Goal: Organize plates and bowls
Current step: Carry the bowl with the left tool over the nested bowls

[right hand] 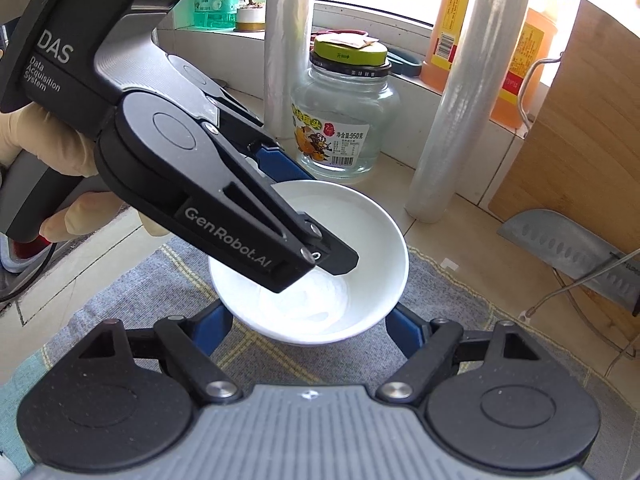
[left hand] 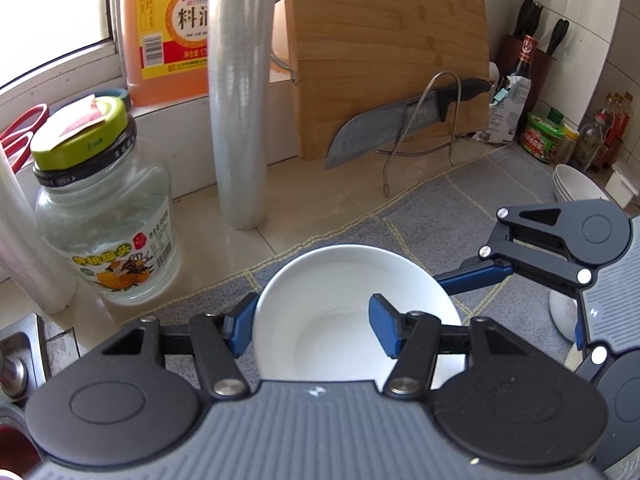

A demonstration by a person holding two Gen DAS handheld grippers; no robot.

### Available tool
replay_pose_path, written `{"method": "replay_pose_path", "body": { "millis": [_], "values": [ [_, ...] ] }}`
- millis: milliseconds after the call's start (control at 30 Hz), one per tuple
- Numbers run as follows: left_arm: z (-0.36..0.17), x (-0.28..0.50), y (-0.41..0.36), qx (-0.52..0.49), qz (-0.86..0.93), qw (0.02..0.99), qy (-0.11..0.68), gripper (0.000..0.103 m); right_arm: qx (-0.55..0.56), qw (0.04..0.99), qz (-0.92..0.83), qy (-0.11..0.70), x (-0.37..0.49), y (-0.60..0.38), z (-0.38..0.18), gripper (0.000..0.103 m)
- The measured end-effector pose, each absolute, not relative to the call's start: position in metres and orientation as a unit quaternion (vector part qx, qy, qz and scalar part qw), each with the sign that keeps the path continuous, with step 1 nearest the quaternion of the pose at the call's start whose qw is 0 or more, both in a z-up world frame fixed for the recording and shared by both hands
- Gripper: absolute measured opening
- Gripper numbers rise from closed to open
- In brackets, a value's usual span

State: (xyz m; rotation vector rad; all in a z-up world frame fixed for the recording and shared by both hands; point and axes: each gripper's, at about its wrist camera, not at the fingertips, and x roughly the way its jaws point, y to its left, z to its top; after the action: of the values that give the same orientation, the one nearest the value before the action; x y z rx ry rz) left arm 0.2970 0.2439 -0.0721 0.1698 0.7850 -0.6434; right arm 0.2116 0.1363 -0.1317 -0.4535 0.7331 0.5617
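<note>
While both tools meet at one white bowl, we see it held over the grey mat on the worktop.

Our left tool pinches the bowl's wall, one blue finger outside the rim and the other inside, at its narrowest setting. Our right tool stands about half open with the bowl's near side between its fingers; whether they press on it we cannot tell. Close behind the bowl stand a glass jar and a roll of cling film; a cutting board leans further back with a cleaver in a wire rack. Bare mat lies to the right, up to a stack of white bowls near the far edge.
</note>
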Motion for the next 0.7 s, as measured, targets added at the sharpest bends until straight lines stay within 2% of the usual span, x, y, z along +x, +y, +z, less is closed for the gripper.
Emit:
{"method": "replay_pose_path", "body": {
  "millis": [700],
  "values": [
    [-0.040,0.252,0.201,0.110,-0.328,0.871,0.348,0.058,-0.196,0.885,0.251,0.339,0.162,0.097,-0.107,0.087]
  ]
}}
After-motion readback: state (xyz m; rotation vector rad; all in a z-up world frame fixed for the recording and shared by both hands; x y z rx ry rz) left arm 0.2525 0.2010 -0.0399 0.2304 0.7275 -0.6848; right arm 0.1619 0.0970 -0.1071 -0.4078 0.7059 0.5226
